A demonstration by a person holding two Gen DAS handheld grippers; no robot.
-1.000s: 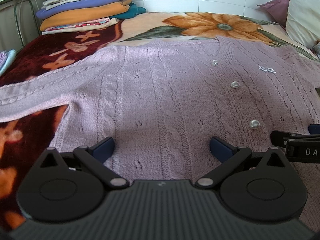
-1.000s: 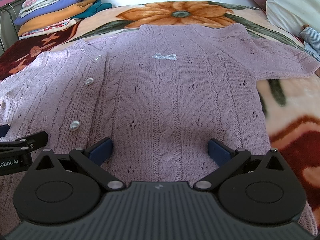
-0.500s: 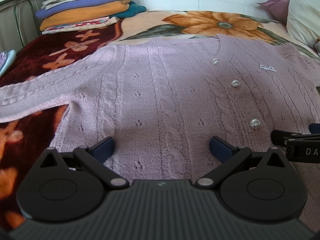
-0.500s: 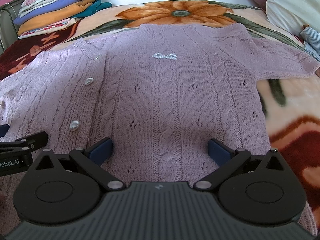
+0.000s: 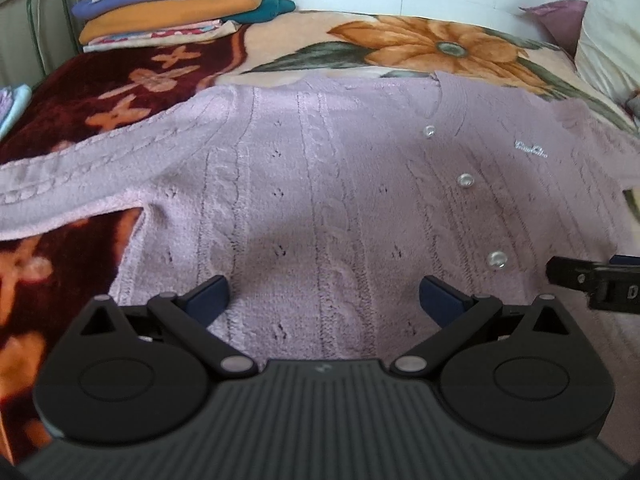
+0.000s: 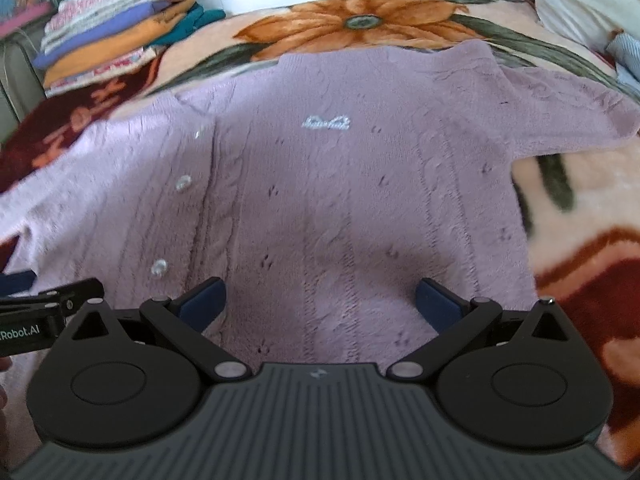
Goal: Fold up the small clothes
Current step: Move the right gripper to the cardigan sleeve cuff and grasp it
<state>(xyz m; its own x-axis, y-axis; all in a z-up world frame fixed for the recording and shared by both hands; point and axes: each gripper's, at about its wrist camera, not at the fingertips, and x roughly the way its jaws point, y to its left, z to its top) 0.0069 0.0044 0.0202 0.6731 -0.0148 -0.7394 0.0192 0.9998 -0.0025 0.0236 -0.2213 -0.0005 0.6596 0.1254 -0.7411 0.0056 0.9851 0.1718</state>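
A lilac cable-knit cardigan (image 5: pixel 320 184) with pearl buttons (image 5: pixel 465 179) lies spread flat, front up, on the flowered blanket; it also shows in the right wrist view (image 6: pixel 340 200), with a small silver bow (image 6: pixel 326 122) on its chest. My left gripper (image 5: pixel 323 298) is open and empty just above the hem on the cardigan's left half. My right gripper (image 6: pixel 320 298) is open and empty above the hem on the right half. Each gripper shows at the edge of the other's view, the right one (image 5: pixel 592 280) and the left one (image 6: pixel 44 312).
A stack of folded clothes (image 5: pixel 172 4) sits at the far left corner of the bed. Pillows (image 5: pixel 608 28) lie at the far right. The blanket (image 5: pixel 420 40) has orange flowers and a dark red part (image 5: pixel 100 92) on the left.
Both grippers have lifted and tilted a little; the right wrist view is blurred with motion and shows more of the cardigan. Jaws stay open. The cardigan has not moved.
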